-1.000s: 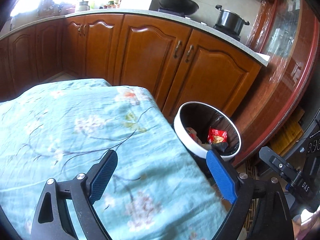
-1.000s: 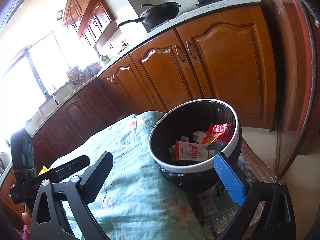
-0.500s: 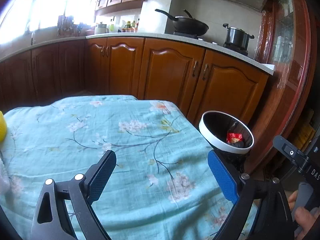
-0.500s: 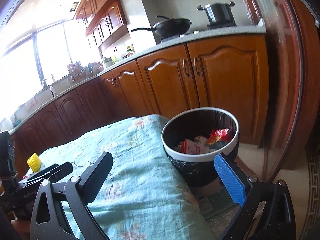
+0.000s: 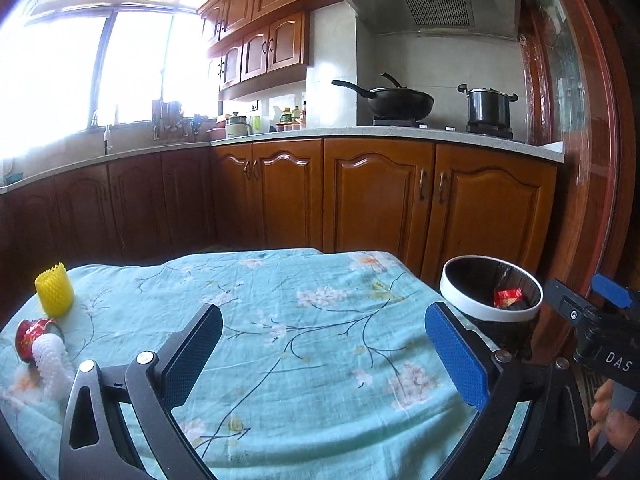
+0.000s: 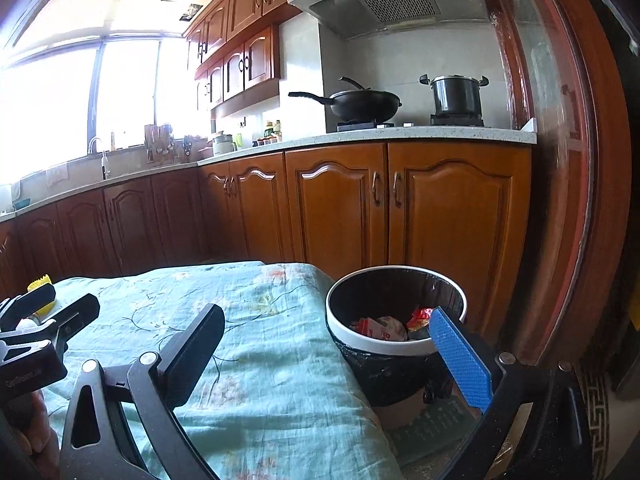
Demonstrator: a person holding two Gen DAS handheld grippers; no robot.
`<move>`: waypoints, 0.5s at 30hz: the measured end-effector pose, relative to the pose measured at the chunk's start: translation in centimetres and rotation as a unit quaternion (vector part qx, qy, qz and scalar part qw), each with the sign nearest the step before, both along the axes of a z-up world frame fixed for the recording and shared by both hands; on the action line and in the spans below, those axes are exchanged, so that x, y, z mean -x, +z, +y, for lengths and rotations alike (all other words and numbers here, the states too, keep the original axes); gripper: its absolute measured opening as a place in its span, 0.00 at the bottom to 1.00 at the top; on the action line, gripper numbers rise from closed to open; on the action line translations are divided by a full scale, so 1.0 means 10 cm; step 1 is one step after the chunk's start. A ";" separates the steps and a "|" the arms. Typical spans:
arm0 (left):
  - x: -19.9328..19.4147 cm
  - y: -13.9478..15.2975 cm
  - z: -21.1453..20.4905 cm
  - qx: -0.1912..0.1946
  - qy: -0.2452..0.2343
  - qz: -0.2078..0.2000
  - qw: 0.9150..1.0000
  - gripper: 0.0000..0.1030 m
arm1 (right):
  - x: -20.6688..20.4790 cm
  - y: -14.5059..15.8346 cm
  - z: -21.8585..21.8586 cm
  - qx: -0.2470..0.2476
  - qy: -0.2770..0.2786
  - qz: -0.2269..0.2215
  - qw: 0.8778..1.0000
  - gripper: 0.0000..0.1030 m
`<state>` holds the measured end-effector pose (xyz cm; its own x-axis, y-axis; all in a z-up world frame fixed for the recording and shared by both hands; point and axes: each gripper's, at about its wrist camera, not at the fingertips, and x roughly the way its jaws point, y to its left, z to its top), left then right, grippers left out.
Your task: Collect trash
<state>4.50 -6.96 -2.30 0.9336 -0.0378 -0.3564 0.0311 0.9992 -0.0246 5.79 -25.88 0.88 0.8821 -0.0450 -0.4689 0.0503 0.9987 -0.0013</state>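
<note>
- Covering the table point(image 5: 320, 320) is a light blue cloth with a flower print; it drapes over the far edge and the right edge.
- Behind it runs an L-shaped line of brown wooden cabinets point(image 5: 380, 196) under a pale counter, with a black wok point(image 5: 396, 102) and a pot point(image 5: 488, 106) on the stove and a bright window on the left.
- At the cloth's left end lie a yellow foam sleeve point(image 5: 55, 294), standing upright, a red can point(image 5: 34, 336) on its side and a white foam net point(image 5: 52, 364) touching the can.
- Just beside the table's right edge stands the bin point(image 6: 396, 344), white-rimmed with a black liner, holding red and white wrappers.
- The left gripper point(image 5: 324, 356) has just been opening; its jaws stand wide apart over bare cloth, nothing between them.
- The right gripper point(image 6: 324, 356) is also spread wide and empty, over the cloth's right edge and the bin.
- Most of the cloth between the two ends is bare.
</note>
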 end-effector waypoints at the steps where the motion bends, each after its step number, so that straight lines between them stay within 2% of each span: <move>1: 0.02 -0.02 -0.01 -0.002 0.002 0.001 1.000 0.99 | 0.01 -0.02 0.01 0.000 0.000 0.004 1.000 1.00; 15: -0.12 -0.04 0.03 -0.006 0.000 0.010 1.000 0.99 | 0.02 -0.15 0.07 0.017 -0.006 0.009 1.000 1.00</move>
